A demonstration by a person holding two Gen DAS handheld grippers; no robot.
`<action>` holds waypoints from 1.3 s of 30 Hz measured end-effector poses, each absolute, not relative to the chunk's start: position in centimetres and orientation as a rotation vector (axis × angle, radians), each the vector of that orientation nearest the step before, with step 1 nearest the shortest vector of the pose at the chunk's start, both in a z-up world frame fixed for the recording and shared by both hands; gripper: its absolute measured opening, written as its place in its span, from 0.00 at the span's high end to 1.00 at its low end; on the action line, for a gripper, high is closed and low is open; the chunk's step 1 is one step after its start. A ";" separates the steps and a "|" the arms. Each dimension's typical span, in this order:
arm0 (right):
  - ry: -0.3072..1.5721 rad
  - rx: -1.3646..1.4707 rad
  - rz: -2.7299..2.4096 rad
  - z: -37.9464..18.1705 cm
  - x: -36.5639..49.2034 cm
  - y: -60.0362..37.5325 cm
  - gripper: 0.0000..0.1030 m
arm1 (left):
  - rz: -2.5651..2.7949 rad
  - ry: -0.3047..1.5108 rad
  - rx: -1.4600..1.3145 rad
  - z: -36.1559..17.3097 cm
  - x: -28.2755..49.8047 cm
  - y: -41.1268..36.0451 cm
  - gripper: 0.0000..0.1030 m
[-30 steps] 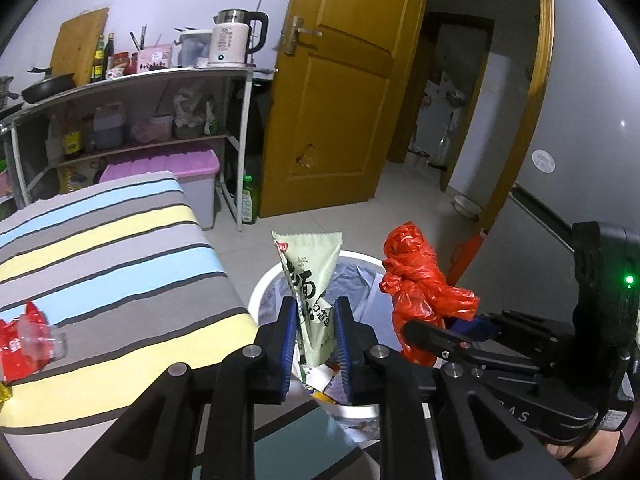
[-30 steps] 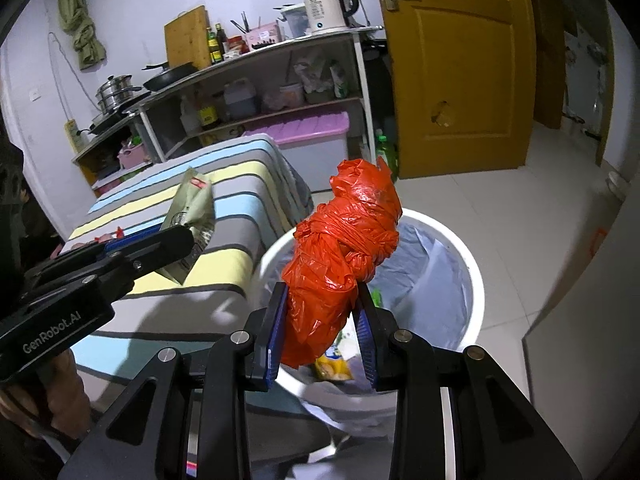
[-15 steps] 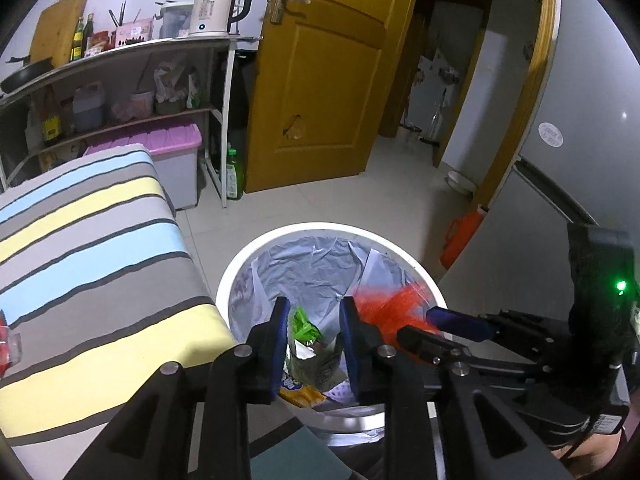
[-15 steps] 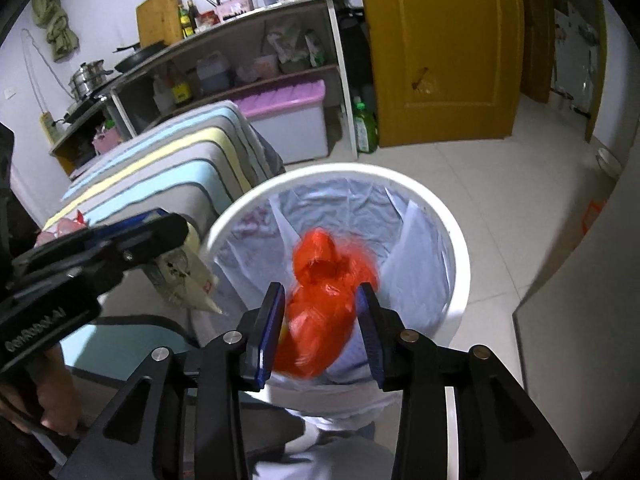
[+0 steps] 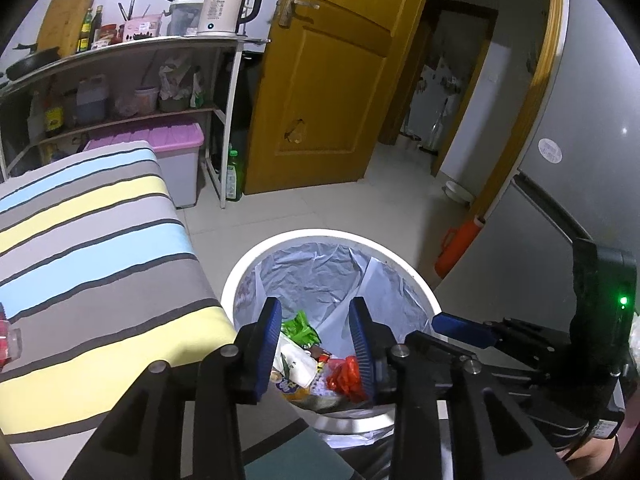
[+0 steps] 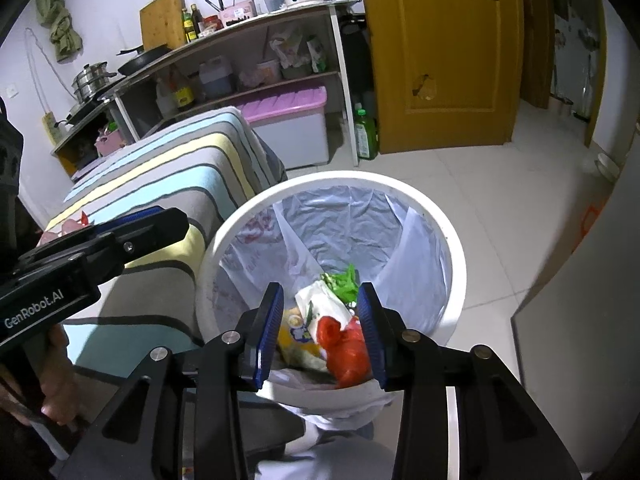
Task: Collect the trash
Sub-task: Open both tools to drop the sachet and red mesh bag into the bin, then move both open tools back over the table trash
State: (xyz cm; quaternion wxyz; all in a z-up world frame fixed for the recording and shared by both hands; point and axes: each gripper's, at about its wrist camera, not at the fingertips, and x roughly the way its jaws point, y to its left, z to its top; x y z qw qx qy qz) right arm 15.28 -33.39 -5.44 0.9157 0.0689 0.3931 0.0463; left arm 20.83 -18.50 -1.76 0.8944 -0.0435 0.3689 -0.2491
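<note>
The left tongs [image 5: 316, 340] hang over the open mouth of the waste bin [image 5: 244, 268]; the jaws are spreading and nothing sits between the blue pads, only the bin's contents below. The right tongs [image 6: 320, 334] hang over the same bin [image 6: 456, 256] from the other side, jaws apart and empty as well. The red plastic bag [image 6: 346, 350] lies inside the bin near its closer wall, beside a pale wrapper [image 6: 324, 308] and a scrap of green wrapper [image 6: 342, 282], all resting on the clear liner [image 6: 340, 216].

The step in hand appears to be the release. For a clean release, the operator lets the jaws part fully before lifting, so no film clings to a pad and is dragged back out. Both tongs should rise straight up, clear of the rim, and avoid snagging the liner.

On the striped bench [image 5: 92, 248] beside the bin, a red and clear scrap of packaging [image 5: 8, 340] shows at the left edge of the left wrist view; this is probably the next item to collect. What else remains there cannot be told.
</note>
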 end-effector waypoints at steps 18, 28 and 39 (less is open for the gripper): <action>0.696 0.107 0.214 -0.8 12.6 -28.6 0.62 | -0.401 0.653 -0.121 1.6 15.6 -11.8 0.66; 0.674 0.068 0.309 0.2 11.6 -24.6 0.62 | -0.311 0.629 -0.153 1.9 13.1 -6.6 0.66; 0.668 0.030 0.393 0.9 11.7 -20.3 0.62 | -0.220 0.607 -0.172 2.3 11.1 -1.7 0.66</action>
